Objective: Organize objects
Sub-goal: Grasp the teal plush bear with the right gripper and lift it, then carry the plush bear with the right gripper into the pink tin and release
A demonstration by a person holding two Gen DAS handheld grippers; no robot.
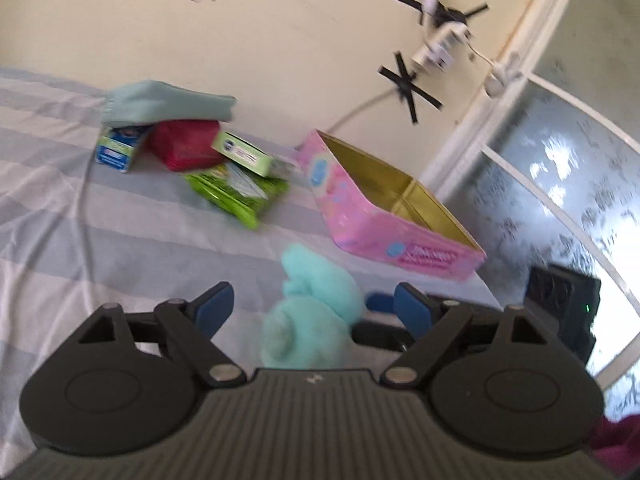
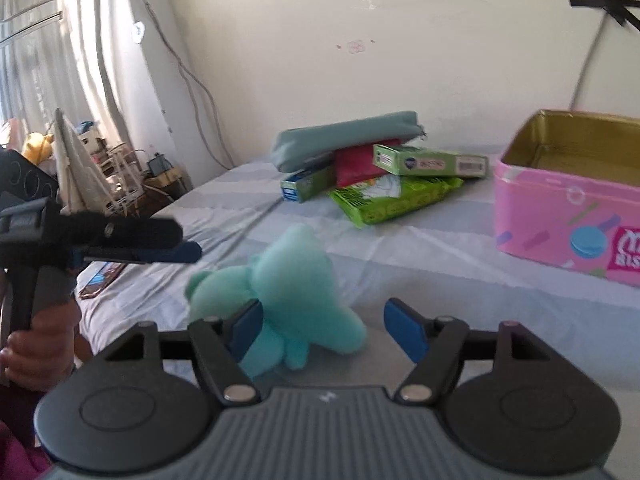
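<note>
I am viewing a striped bed (image 2: pixel 400 264) with the sorting barely begun. The pink tin (image 2: pixel 560 216) is sitting empty at the far right. The pile (image 2: pixel 372 176) of pouch, boxes and green packet is lying untouched at the far middle. The teal plush (image 2: pixel 296 300) is resting near me. I am holding the right gripper (image 2: pixel 324 332) spread around it, pads apart from it. The left gripper (image 1: pixel 316 312) is also spread, pinching nothing. Everything is waiting to go in.
</note>
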